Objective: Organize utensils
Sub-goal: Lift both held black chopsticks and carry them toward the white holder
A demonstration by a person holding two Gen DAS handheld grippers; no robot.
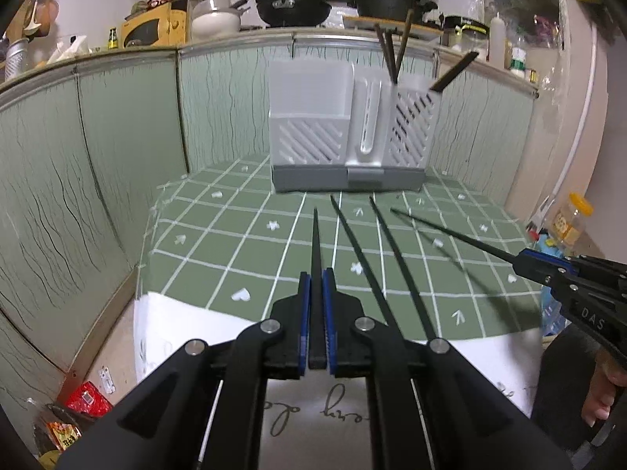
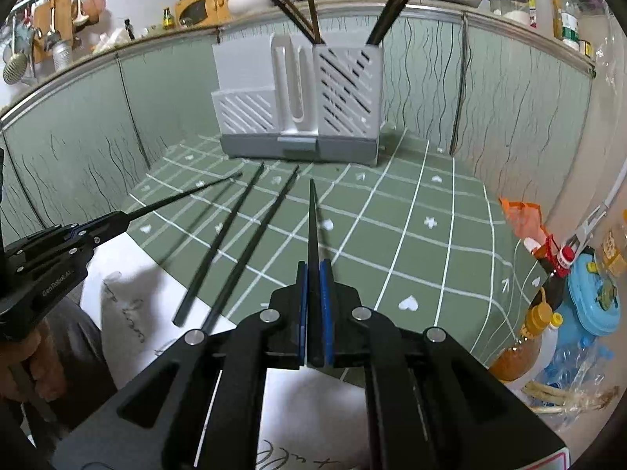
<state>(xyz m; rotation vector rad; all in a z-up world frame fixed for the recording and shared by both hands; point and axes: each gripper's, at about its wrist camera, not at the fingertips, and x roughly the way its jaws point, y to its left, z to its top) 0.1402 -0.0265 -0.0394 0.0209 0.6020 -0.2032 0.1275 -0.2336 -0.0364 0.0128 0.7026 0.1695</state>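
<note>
My left gripper (image 1: 316, 276) is shut on a black chopstick (image 1: 315, 235) that points ahead, its tip above the mat. At the right edge of that view, my right gripper (image 1: 527, 260) is shut on another black chopstick (image 1: 450, 233). Two more black chopsticks (image 1: 352, 243) (image 1: 395, 258) lie on the green checked mat (image 1: 235, 243) between them. In the right wrist view the right gripper (image 2: 313, 270) grips its chopstick (image 2: 312, 215), and the left gripper (image 2: 119, 217) holds its own (image 2: 184, 196). A white utensil holder (image 1: 313, 133) (image 2: 250, 113) stands behind, with dark chopsticks (image 1: 392, 51) in its right compartment.
Green patterned panels (image 1: 117, 137) wall in the mat on three sides. White paper (image 1: 203, 329) covers the near edge. Bottles, a jar and a blue container (image 2: 591, 301) crowd the right side. Packets (image 1: 82, 399) lie at the lower left. A person's hand (image 2: 23, 352) holds the left gripper.
</note>
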